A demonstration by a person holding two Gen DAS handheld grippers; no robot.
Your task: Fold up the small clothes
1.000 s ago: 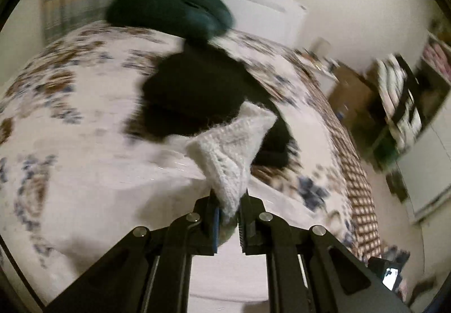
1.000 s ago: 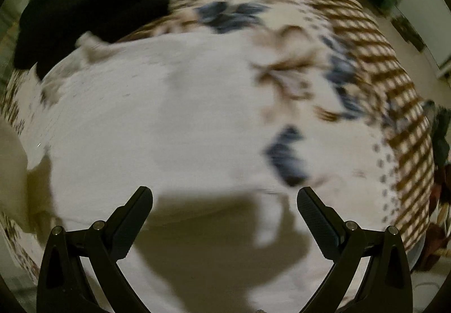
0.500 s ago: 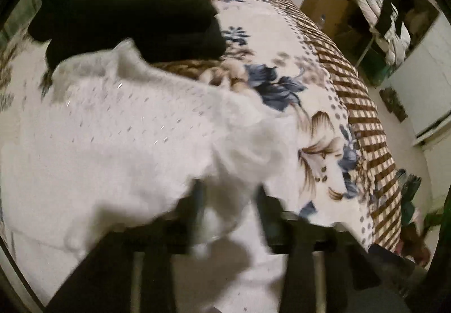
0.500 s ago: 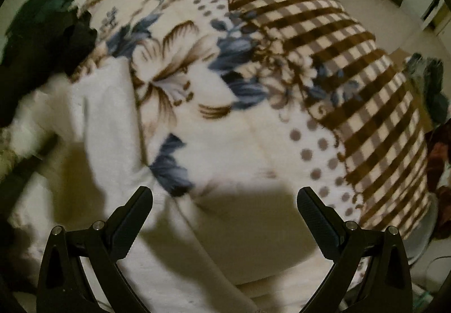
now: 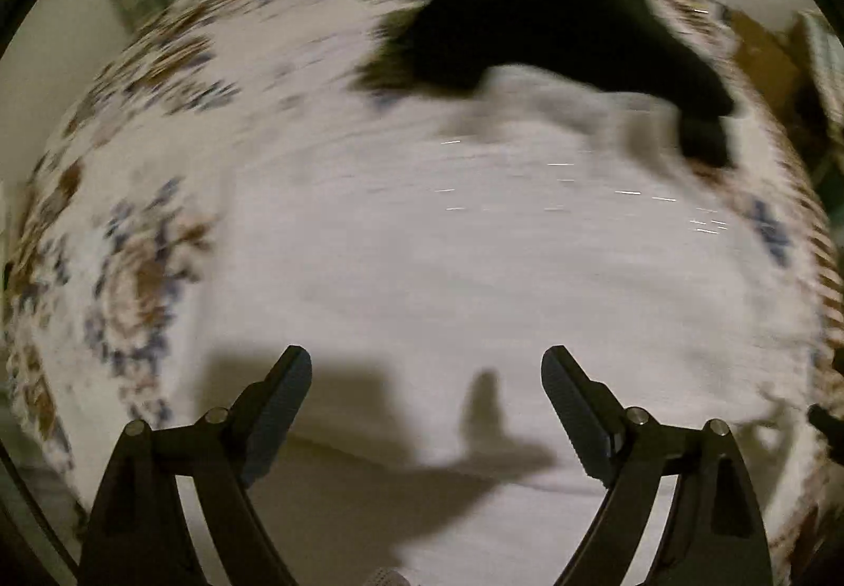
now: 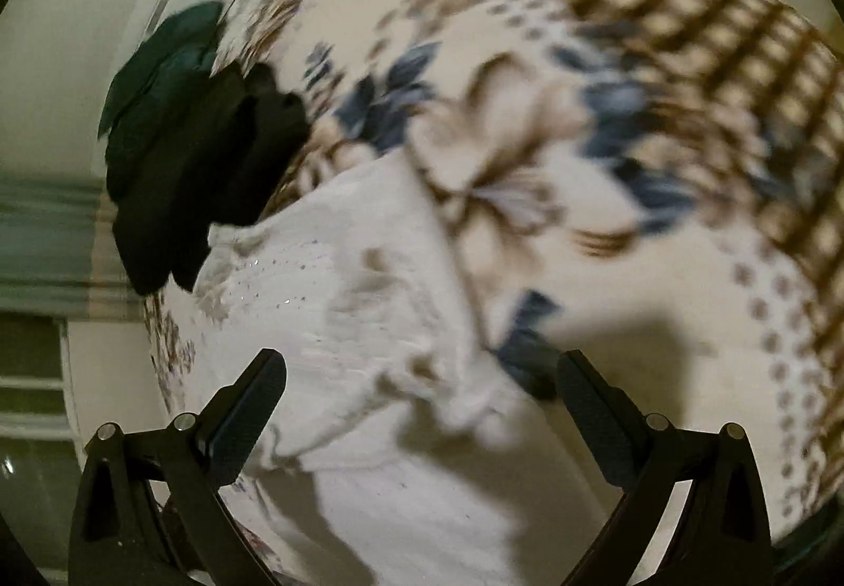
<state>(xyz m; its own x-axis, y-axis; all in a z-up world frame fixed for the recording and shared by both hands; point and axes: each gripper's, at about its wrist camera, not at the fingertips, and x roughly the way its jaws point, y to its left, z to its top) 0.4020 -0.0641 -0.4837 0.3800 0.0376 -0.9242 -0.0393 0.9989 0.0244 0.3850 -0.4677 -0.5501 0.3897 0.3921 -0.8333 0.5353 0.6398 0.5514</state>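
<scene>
White knit garment (image 5: pixel 506 238) lies spread on the bed's floral blanket (image 5: pixel 158 195), ahead of and beneath my left hand-held gripper (image 5: pixel 426 375), whose jaws have just been opening and now stand wide with nothing between them. A black garment (image 5: pixel 538 11) lies beyond it, touching its far edge. My right hand-held gripper (image 6: pixel 422 375) is also wide, closing slightly, empty over the knit's rumpled edge (image 6: pixel 369 301). Dark green clothes (image 6: pixel 158 58) sit farther off, past the black pile (image 6: pixel 211 174).
</scene>
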